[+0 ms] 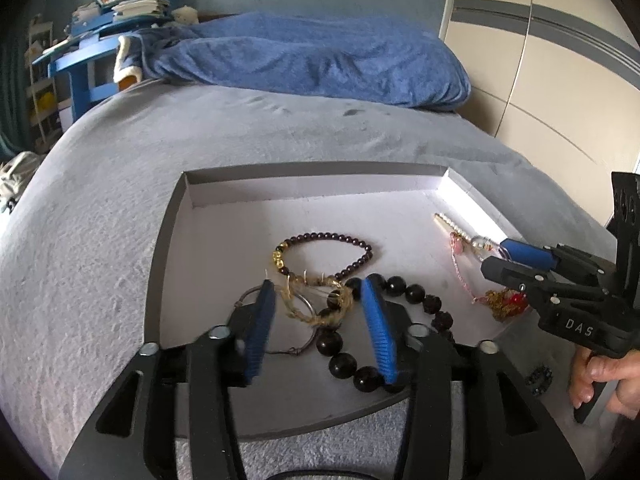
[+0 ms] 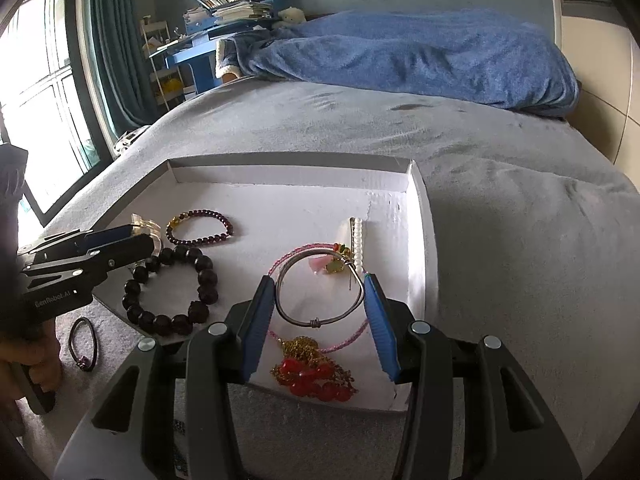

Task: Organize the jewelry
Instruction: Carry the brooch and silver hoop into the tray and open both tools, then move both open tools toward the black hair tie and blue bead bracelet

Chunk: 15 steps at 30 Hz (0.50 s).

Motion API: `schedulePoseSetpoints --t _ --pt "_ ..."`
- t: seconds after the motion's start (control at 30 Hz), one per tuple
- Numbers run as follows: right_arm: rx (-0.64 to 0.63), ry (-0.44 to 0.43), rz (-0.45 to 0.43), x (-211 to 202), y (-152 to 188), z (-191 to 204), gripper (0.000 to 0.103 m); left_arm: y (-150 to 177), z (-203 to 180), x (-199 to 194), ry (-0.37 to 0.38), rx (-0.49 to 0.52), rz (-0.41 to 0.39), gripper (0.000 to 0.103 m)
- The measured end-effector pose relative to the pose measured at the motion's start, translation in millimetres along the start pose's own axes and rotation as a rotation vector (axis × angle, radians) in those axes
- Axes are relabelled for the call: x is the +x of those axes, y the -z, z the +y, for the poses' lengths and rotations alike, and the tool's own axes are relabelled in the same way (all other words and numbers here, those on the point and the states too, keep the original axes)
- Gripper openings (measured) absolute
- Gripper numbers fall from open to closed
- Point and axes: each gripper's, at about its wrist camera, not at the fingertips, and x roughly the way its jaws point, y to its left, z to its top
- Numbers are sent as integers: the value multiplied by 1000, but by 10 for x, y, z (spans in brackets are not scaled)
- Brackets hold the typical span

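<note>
While both grippers hang over the near half of the shallow white tray, its far half lies bare up to the back wall, giving open room ahead of the jewelry. The tray sits on a grey bed, with a blue blanket heaped well beyond it.

Left gripper: its jaws are spread, pinching nothing, and between them lie a pale amber bracelet and a thin wire ring. A large black bead bracelet curls around the right finger, close to the tray's near edge. Just beyond sits a small dark red bead bracelet.

Right gripper: its jaws are also spread, bracketing a silver bangle without clearly touching it. A pink cord loops under the bangle, and a red-and-gold beaded piece lies nearest the tray's front edge. A pearl strand runs along close to the right wall, leaving little room on that side.

Outside the tray, on the bed near the front left corner in the right wrist view, lies a dark hair tie. Wide bed stretches to the right of the tray.
</note>
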Motion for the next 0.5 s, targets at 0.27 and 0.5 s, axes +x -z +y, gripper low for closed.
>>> schedulePoseSetpoints --t 0.27,0.5 --pt "-34 15 -91 -256 116 101 50 66 -22 -167 -13 2 -66 72" --pt "-11 30 -131 -502 285 118 60 224 16 -382 -17 -31 -90 76"
